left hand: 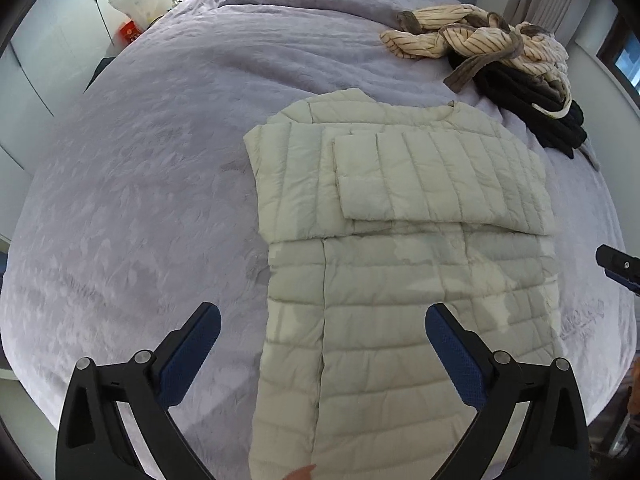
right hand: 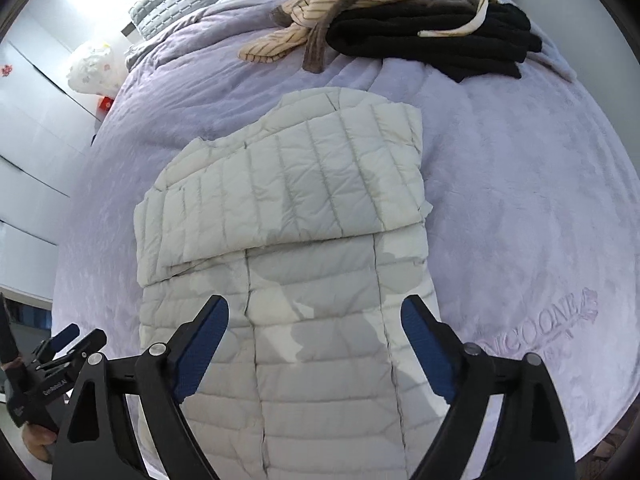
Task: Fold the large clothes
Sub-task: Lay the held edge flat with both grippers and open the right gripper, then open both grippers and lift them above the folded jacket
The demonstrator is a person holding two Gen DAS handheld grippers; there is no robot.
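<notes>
Jacket point(left hand: 400, 240) mid-bed point(left hand: 140, 200), sleeves folded on top — clothes pile point(left hand: 500, 60) behind, far right.

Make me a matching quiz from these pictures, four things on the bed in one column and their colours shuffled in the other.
Things:
1. puffer jacket
2. blanket
3. folded garment
4. striped garment

Colours:
A. black
B. cream with dark stripes
C. off-white
D. lilac

Pairs: 1-C, 2-D, 3-A, 4-B
</notes>
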